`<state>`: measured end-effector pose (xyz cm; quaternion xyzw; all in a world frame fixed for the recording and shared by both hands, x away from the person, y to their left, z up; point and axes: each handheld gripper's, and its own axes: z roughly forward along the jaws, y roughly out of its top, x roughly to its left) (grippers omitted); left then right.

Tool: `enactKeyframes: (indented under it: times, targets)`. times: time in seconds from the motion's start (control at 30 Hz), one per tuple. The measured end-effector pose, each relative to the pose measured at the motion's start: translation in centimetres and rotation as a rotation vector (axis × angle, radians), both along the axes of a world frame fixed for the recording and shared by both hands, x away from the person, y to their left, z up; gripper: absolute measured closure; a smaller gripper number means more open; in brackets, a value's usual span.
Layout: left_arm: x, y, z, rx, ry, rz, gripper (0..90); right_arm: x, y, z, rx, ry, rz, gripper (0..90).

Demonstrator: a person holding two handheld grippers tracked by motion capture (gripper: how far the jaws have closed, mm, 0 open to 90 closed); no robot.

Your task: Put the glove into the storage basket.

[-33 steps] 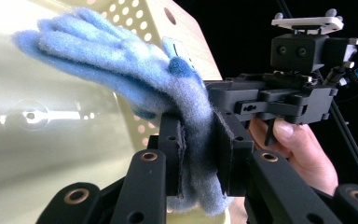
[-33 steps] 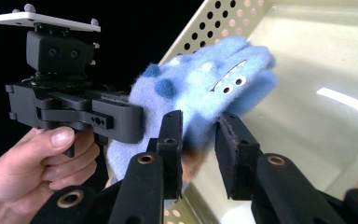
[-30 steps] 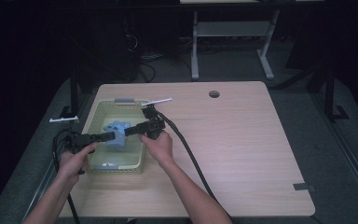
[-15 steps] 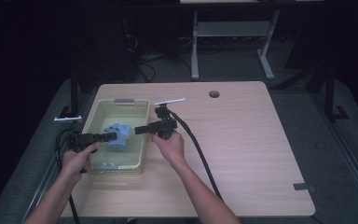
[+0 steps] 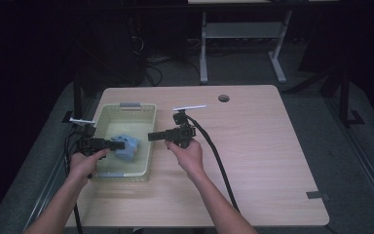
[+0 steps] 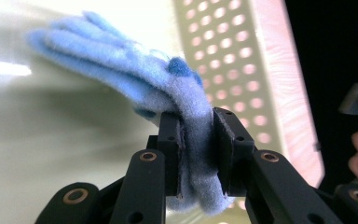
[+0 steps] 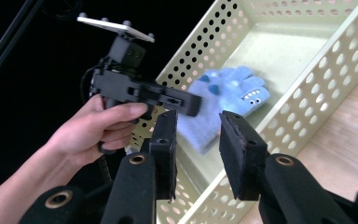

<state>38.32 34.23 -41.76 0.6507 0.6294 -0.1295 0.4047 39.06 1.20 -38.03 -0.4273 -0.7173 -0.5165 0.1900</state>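
Taking the pale perforated basket as the landmark and reading from its left: the left gripper reaches in over the basket's left wall, held by the left hand just outside that wall. Its jaws are clamped on the cuff of a fuzzy blue glove, the fabric squeezed flat between the pads in the left gripper view. The glove hangs or lies within the basket, toward its near half; whether its fingers touch the floor I cannot tell.

Just off the basket's right wall, the right gripper hovers over the table, its tips at the rim. Its jaws stand apart with nothing between them, pointed back at the glove and the left gripper.

Judging by this, the glove is inside the basket but not yet let go: the placing looks nearly done, with the release and the left gripper's withdrawal remaining.

For room: the basket's walls hem the left gripper on all sides, so up is the free way out. The basket sits close to the table's left edge, leaving little margin there. Right of the basket, the tabletop is wide and open as far as the cable hole and beyond.
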Motion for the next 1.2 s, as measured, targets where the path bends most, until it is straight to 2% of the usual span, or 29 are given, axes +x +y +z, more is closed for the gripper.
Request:
enactKeyframes:
  times: [0.07,0.13,0.23,0.27,0.37,0.4,0.47,0.5,0.57,0.63,0.67,0.8,0.83,1.0,1.03,1.1,1.2]
  targets:
    - [0.3,-0.1,-0.2,0.050,0.021,-0.014,73.2,-0.2,-0.3,0.1,0.008,-0.007,-0.002,66.4]
    - [0.7,-0.3,-0.4,0.089,0.059,-0.018,72.9,-0.3,-0.6,0.2,0.010,-0.015,-0.005,66.4]
    - [1.2,-0.7,-0.6,0.188,0.080,-0.021,72.1,-0.5,-1.1,0.3,0.010,-0.012,-0.008,66.4]
    - [1.3,-0.8,-0.7,0.193,0.094,-0.012,71.8,-0.5,-1.2,0.2,0.012,-0.029,-0.010,66.4]
    - [1.5,-0.7,-0.9,0.215,0.107,-0.021,70.8,-0.6,-1.5,0.2,0.010,-0.014,-0.016,66.4]
    - [1.6,-0.7,-1.0,0.239,0.120,-0.013,70.8,-0.6,-1.6,0.2,0.008,-0.014,-0.017,66.5]
    - [1.6,-0.6,-1.1,0.258,0.139,0.000,66.1,-0.5,-1.8,0.2,0.012,-0.029,-0.019,66.4]
    - [1.7,-0.6,-1.1,0.269,0.142,0.013,59.3,-0.6,-1.8,0.3,0.012,-0.036,-0.019,66.4]
    - [1.7,-0.4,-1.1,0.272,0.142,0.041,56.0,-0.6,-1.8,0.3,0.012,-0.036,-0.018,66.4]
    - [1.6,-0.2,-0.9,0.267,0.121,0.069,51.7,-0.7,-1.9,0.4,0.007,-0.036,-0.021,66.4]
    - [1.5,0.0,-0.7,0.267,0.117,0.067,51.7,-0.7,-1.9,0.4,0.007,-0.036,-0.021,66.4]
    - [1.3,0.5,-0.1,0.237,0.067,0.120,50.8,-0.7,-2.3,0.4,0.023,-0.043,-0.029,66.0]
    - [1.2,0.5,0.0,0.226,0.062,0.120,50.4,-0.8,-2.6,0.6,0.025,-0.028,-0.035,66.0]
    - [1.1,0.6,0.4,0.208,0.029,0.119,49.1,-0.8,-3.2,0.7,0.026,-0.030,-0.048,65.8]
    - [1.0,0.6,0.6,0.195,0.010,0.119,48.7,-0.9,-3.5,0.6,0.031,-0.030,-0.054,65.6]
    - [0.9,0.5,0.7,0.197,-0.005,0.122,48.0,-0.9,-3.7,0.6,0.033,-0.030,-0.058,65.5]
    - [0.7,0.4,0.9,0.181,-0.019,0.115,47.9,-0.9,-4.3,0.4,0.028,-0.023,-0.071,65.0]
